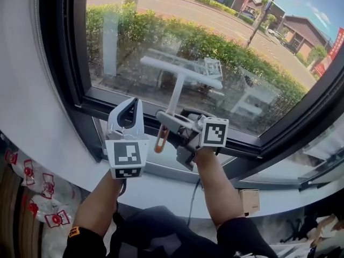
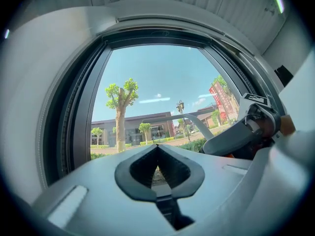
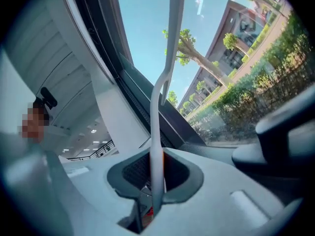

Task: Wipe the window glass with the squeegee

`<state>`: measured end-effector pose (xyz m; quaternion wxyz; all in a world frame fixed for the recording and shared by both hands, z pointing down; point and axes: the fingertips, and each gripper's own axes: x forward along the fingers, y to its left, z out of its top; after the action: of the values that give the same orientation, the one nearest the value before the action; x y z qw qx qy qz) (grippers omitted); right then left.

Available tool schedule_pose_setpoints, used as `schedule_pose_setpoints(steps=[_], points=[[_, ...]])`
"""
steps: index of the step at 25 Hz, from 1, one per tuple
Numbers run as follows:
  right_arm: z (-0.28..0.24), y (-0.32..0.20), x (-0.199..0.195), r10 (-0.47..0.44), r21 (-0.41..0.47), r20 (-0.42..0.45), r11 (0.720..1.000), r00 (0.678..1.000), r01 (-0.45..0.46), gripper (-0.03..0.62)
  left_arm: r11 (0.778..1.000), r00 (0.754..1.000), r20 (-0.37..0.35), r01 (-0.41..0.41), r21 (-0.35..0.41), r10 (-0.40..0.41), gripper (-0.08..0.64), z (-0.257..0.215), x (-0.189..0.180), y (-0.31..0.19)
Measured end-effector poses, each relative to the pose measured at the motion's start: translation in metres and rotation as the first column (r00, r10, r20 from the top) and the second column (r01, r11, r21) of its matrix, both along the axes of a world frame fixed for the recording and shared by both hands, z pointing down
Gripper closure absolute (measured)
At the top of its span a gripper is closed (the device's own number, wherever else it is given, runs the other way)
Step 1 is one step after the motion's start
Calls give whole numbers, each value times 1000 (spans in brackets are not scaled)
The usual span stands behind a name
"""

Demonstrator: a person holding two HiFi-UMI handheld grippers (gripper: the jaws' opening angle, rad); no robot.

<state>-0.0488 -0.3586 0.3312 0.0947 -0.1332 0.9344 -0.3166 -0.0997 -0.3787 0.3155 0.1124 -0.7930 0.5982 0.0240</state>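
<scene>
my left tongs [image 1: 134, 103] [image 2: 157, 149] are closed on themselves. the pad tips meet at the top and nothing is between them, only a small gap lower down where a bit of hedge shows through. i hold them upright just below the window frame [image 1: 67, 58], beside the right tongs and apart from the tool.

my right tongs [image 1: 167, 118] [image 3: 156, 162] are clamped on the squeegee [image 1: 177, 87] [image 3: 170, 58]. its pale handle runs straight up out of the pads in the right gripper view. the bottom of that handle is swallowed by the jaws. only an orange piece [image 1: 160, 139] hangs out on the near side in the head view, and i can't make out how it joins on.

the squeegee stands in front of the lower part of the window glass [image 1: 231, 31], with its long white blade across the top, slanting down to the right. from above i cannot tell whether the blade touches the pane or sits just off it, and pale reflections behind it muddle the edge. in the right gripper view the blade is cut off by the top of the picture. in the left gripper view only a grey bar [image 2: 170, 116] of it shows, its handle end running behind my right tongs.

my right hand is hidden behind the marker cube [image 1: 215, 132]. at lower left some clear bags [image 1: 37, 190] with red print are cut off by the edge.
</scene>
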Motion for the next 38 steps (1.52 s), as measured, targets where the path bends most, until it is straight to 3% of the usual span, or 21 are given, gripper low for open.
schedule_pose_setpoints(steps=[15,20,23,28,31,38], points=[[80,2,13,-19,-162,-4,987,1000,18,555,982,1000,31,13,-189,-8,541,84,25,-17],[93,12,13,-21,-178,-2,984,1000,20,555,975,999,31,14,-220,-8,541,104,27,-8],[99,8,18,-1,-159,-52,987,999,-7,557,973,999,30,16,-229,-9,541,108,28,-8],[94,8,24,21,-127,-90,991,996,-33,558,979,1000,29,15,-205,-9,541,96,33,-6],[68,16,30,17,-88,-38,996,999,-20,558,987,1000,29,3,-160,2,541,75,41,-3],[-16,23,77,8,87,-15,996,1000,-6,558,998,999,16,-48,-32,48,541,14,81,9]])
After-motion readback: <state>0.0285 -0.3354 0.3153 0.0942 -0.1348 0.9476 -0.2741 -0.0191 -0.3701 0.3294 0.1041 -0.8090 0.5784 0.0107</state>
